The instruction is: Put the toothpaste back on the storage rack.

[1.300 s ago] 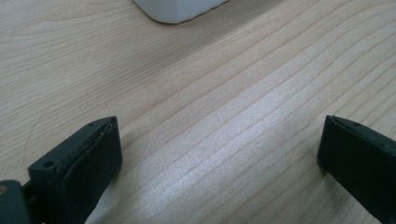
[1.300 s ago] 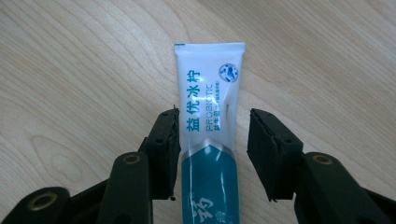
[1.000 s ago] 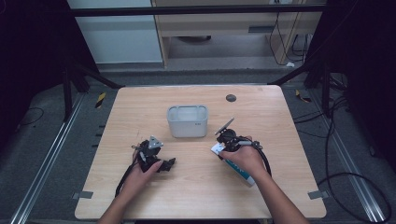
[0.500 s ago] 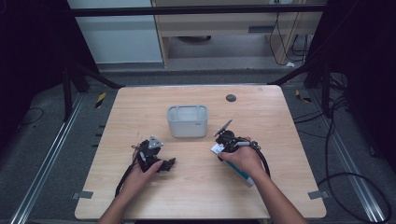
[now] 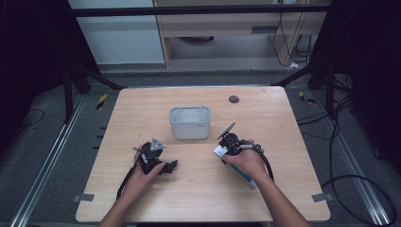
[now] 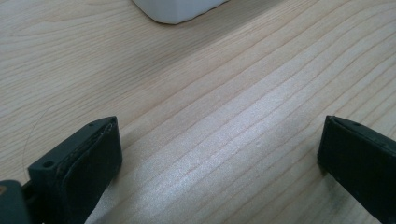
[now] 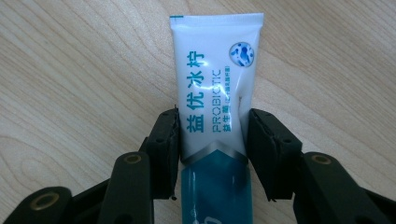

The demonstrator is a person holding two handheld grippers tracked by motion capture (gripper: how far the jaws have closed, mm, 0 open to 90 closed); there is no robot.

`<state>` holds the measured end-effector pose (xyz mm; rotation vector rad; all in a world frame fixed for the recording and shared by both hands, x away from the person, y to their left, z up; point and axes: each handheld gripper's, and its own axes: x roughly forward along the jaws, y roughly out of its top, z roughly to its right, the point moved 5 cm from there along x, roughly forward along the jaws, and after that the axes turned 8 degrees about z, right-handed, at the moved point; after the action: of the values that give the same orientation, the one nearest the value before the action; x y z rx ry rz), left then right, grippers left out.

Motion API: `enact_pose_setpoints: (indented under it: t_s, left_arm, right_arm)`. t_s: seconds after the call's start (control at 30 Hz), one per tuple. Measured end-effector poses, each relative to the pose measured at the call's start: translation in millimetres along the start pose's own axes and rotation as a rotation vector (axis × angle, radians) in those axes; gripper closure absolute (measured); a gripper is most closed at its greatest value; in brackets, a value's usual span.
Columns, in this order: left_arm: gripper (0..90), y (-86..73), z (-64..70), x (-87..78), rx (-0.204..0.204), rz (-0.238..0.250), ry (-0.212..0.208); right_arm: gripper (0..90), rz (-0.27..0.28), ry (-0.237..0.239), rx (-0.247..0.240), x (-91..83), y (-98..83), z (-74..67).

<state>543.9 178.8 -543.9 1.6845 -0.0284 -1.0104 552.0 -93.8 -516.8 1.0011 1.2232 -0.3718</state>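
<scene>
Your right gripper (image 7: 212, 135) has just been closing its jaws around the white and teal tube (image 7: 215, 93), and both pads now sit against its sides near mid-length. The tube lies flat on the wooden table (image 5: 283, 118), right of the grey bin (image 5: 189, 123), its long axis running along your gripper's jaws, with the flat crimped end pointing away from your hand and the teal end back toward it. Your left gripper (image 6: 219, 154) rests over bare wood, jaws wide apart and holding nothing.
</scene>
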Motion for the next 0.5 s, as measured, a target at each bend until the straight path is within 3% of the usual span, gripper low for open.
enact_pose_setpoints:
  t_s: [0.23, 0.5]
  left_arm:
    - [0.0, 0.0, 0.0, 0.0, 0.0, 0.0, 0.0]
    - [0.0, 0.0, 0.0, 0.0, 0.001, 0.0, 0.0]
  right_arm:
    - [56.7, 0.002, -0.01, -0.015, -0.4, -0.2, 0.5]
    - [66.3, 0.014, -0.016, -0.021, -4.7, 0.9, 2.0]
